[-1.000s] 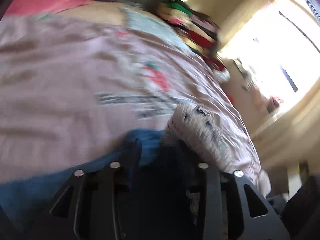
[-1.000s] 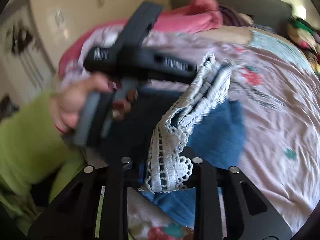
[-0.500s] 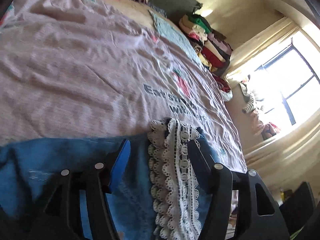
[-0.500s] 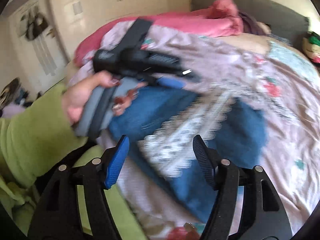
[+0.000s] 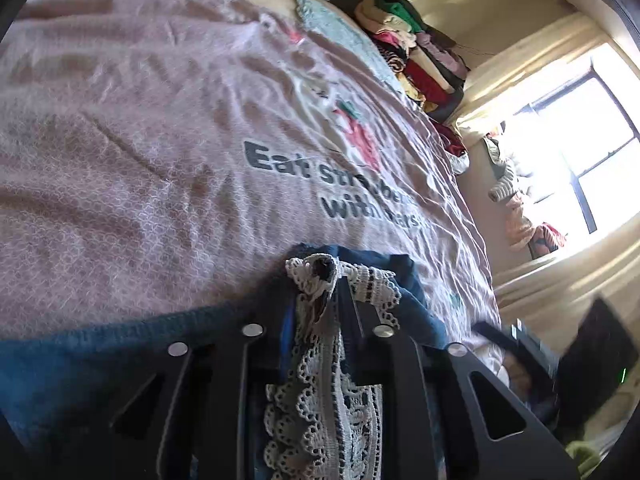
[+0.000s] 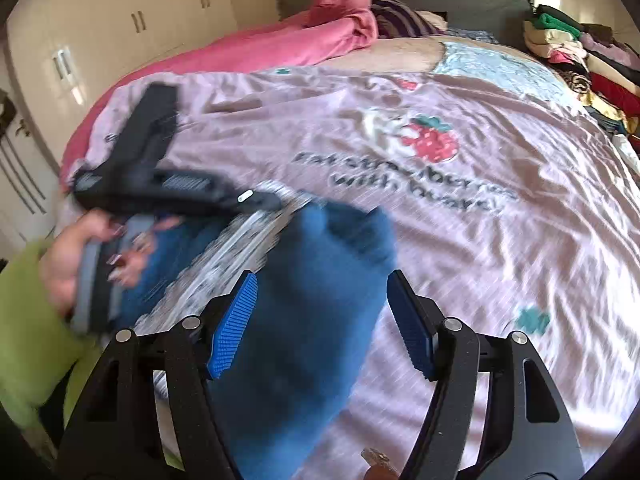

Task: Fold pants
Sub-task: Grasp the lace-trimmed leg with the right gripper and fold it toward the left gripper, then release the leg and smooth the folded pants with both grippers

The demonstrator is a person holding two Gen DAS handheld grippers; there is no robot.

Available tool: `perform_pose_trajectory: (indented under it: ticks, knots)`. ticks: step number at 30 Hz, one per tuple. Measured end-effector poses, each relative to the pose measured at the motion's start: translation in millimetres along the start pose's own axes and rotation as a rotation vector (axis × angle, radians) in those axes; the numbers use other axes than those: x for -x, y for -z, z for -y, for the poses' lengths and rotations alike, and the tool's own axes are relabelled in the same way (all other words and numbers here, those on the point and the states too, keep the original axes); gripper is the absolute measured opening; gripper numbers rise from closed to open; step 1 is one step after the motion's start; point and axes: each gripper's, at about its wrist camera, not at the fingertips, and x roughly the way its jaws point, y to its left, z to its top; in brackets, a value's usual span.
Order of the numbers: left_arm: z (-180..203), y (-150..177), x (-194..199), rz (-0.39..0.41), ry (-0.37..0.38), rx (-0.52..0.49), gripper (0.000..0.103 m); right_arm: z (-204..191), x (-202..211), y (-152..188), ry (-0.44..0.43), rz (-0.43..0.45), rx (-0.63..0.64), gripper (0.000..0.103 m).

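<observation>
The blue pants lie on the near edge of the bed, on the pink strawberry cover, with their white lace trim running along the folded cloth. That spot makes sense: the cover is broad and flat there, so a fold can be laid and smoothed without the cloth sliding off.

The left gripper has just been closing, and its jaws now pinch a bunch of the lace with the blue cloth behind it; the trim puckers up just past the tips, which says the grip is firm. I take it the lace is grabbed because it marks the hem edge, the part that has to be carried over to make the next fold. The hand behind it, in a green sleeve, wraps the handle low, so the tool leans down into the cloth.

The right gripper has opened within the last second and stands released, jaws wide with nothing pressed between its blue pads. The pants lie below and ahead of it, apart from the pads. It looks like it let go so the left side alone could hold the edge, and it is free to take a new corner.

A clothes stack sits far off by the window.
</observation>
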Motion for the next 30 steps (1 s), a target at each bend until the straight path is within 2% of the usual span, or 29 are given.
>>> perform_pose_trajectory:
  ticks: [4, 5, 6, 8, 9, 14, 17, 18, 19, 22, 24, 27, 30]
  knots:
    - [18, 14, 50, 0.113, 0.026, -0.058, 0.017, 14, -5, -19, 0.016, 0.025, -0.005, 0.06]
    - [22, 18, 60, 0.137, 0.016, -0.078, 0.017, 17, -9, -23, 0.019, 0.022, 0.0, 0.06]
    - [23, 20, 66, 0.147, -0.028, -0.095, 0.018, 20, -15, -27, 0.023, 0.013, 0.002, 0.06]
    - [16, 19, 61, 0.119, -0.114, -0.111, 0.02, 25, -29, -32, 0.032, -0.015, -0.008, 0.06]
    - [12, 16, 56, 0.104, -0.125, -0.105, 0.02, 27, -35, -33, 0.035, -0.026, -0.017, 0.06]
    - [-8, 10, 26, 0.048, -0.153, -0.07, 0.027, 26, -63, -30, 0.051, -0.08, -0.007, 0.06]
    - [-16, 10, 19, 0.042, -0.162, -0.053, 0.035, 27, -82, -22, 0.163, -0.142, 0.033, 0.06]
    - [-17, 11, 22, 0.047, -0.158, -0.049, 0.038, 29, -83, -19, 0.17, -0.138, 0.032, 0.06]
    - [-17, 13, 27, 0.056, -0.165, -0.049, 0.045, 30, -80, -17, 0.175, -0.129, 0.023, 0.06]
    - [-14, 18, 49, 0.091, -0.171, -0.047, 0.055, 27, -60, -13, 0.164, -0.083, 0.017, 0.06]
    - [-9, 23, 63, 0.114, -0.172, -0.054, 0.055, 20, -37, -8, 0.103, -0.037, 0.02, 0.06]
    - [-1, 38, 85, 0.124, -0.214, -0.065, 0.055, 1, -3, 4, 0.038, 0.012, 0.064, 0.065]
    - [5, 59, 101, 0.126, -0.217, -0.069, 0.055, -15, 16, 17, -0.014, 0.022, 0.107, 0.065]
